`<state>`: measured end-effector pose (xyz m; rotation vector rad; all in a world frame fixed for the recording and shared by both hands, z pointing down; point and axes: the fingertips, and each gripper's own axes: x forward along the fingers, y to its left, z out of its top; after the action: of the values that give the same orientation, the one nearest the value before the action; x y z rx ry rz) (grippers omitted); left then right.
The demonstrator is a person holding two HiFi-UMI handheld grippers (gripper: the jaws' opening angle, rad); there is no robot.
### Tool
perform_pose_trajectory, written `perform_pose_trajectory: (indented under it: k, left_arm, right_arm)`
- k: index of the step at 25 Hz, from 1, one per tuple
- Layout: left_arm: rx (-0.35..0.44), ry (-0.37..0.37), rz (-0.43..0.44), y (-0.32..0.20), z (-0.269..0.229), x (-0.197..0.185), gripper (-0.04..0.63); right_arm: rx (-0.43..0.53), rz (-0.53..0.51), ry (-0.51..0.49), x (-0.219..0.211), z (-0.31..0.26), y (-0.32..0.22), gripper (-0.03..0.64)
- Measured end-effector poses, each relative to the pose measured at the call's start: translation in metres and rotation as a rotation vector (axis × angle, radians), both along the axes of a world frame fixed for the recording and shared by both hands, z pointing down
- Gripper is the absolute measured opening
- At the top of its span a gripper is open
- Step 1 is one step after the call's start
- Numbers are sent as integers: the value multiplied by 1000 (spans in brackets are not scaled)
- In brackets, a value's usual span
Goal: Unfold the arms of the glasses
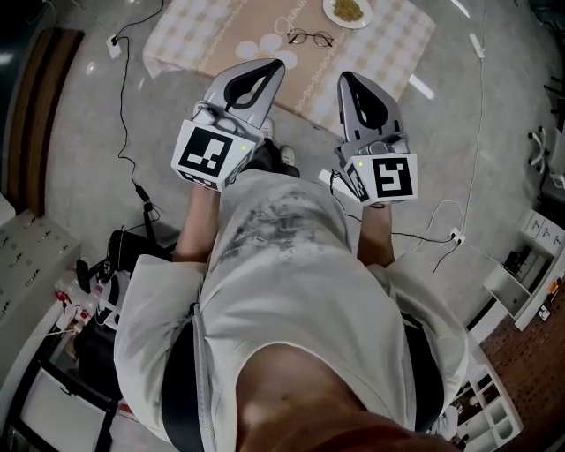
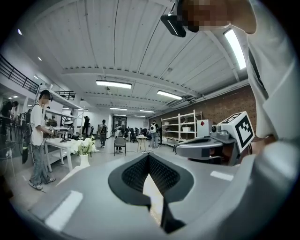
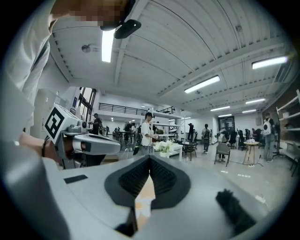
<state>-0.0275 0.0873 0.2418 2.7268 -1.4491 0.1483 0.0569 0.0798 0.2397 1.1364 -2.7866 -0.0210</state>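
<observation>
In the head view a pair of thin-rimmed round glasses lies on a table under a checked cloth, far ahead of both grippers. At this size I cannot tell whether its arms are folded. My left gripper and right gripper are held side by side at chest height, short of the table's near edge. Both point toward the table. In its own view the left gripper has its jaws together with nothing between them. The right gripper looks the same. Neither gripper view shows the glasses.
A plate of food sits on the table beyond the glasses. Cables and a power strip lie on the floor. Shelving stands at the right. The gripper views show other people, a white table with flowers and chairs.
</observation>
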Motion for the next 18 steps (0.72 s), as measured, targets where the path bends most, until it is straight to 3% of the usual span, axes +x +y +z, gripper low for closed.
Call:
perform_pose_trajectory:
  k: [18]
  left_arm:
    - [-33, 22, 147, -76, 13, -37, 9]
  right_arm:
    - [-35, 138, 44, -38, 16, -63, 17]
